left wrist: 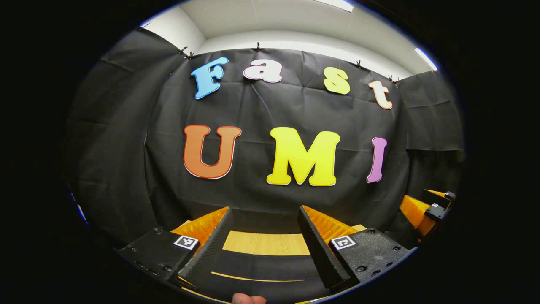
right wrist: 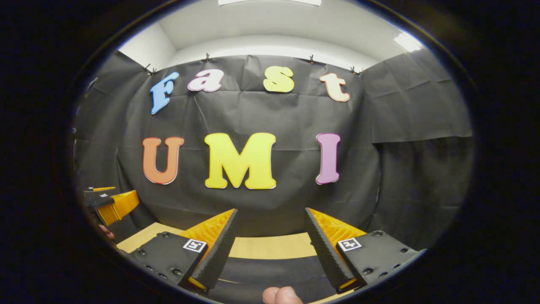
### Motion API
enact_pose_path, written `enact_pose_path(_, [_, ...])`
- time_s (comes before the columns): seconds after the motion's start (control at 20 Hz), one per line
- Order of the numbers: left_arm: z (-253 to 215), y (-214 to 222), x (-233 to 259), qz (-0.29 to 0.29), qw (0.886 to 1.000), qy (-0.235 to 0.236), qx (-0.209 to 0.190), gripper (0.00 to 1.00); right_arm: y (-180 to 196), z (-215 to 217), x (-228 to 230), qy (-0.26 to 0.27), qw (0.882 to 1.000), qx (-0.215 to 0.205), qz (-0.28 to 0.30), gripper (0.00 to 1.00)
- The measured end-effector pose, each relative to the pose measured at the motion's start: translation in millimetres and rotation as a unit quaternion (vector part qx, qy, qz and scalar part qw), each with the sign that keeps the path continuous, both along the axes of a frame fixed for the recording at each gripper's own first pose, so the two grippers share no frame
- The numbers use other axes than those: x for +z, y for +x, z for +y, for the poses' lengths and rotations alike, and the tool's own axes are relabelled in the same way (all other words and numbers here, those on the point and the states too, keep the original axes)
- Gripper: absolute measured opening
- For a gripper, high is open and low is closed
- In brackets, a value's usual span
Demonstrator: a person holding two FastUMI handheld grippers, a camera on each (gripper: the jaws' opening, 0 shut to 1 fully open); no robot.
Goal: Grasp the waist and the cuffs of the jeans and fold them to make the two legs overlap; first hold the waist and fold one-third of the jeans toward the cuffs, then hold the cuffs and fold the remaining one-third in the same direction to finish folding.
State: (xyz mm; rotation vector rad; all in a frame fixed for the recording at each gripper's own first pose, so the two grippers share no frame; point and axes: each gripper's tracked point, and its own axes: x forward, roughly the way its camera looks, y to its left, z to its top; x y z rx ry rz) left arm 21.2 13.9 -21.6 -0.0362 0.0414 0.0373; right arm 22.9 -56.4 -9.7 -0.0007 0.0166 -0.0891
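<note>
My left gripper (left wrist: 265,209) is held level, facing the booth's back wall, open with nothing between its fingers. My right gripper (right wrist: 271,210) stands the same way, open and holding nothing. Under each pair of fingers a dark band (left wrist: 261,266) (right wrist: 270,266) lies in front of a strip of light wooden tabletop (left wrist: 265,242) (right wrist: 270,246); I cannot tell whether it is the jeans. The right gripper's orange finger (left wrist: 415,211) shows at the far right of the left gripper view. At the far left of the right gripper view is the left gripper's finger (right wrist: 120,204).
The black cloth wall stands close behind the table and wraps both sides. A fingertip (left wrist: 249,299) pokes in at the bottom edge of the left gripper view, and another fingertip (right wrist: 280,295) in the right gripper view.
</note>
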Motion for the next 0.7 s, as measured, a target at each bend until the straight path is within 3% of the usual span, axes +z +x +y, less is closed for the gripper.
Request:
enact_pose_path(0.2, [21, 1, -22, 0.022, 1.000, -0.011, 0.017, 0.98, 5, -37, -21, -0.008, 0.999, -0.020, 0.029, 0.97])
enact_pose_path(0.35, [52, -2, -55, 0.065, 0.994, -0.075, 0.044, 0.98, 3, -74, -46, 0.006, 0.997, -0.030, 0.069, 0.94])
enact_pose_path(0.6, [129, -28, -108, 0.108, 0.976, -0.147, 0.120, 0.98, -8, -160, -108, 0.010, 0.986, -0.078, 0.150, 0.97])
enact_pose_path(0.7, [154, -39, -132, 0.137, 0.962, -0.184, 0.150, 0.99, -15, -185, -130, 0.015, 0.979, -0.091, 0.184, 0.95])
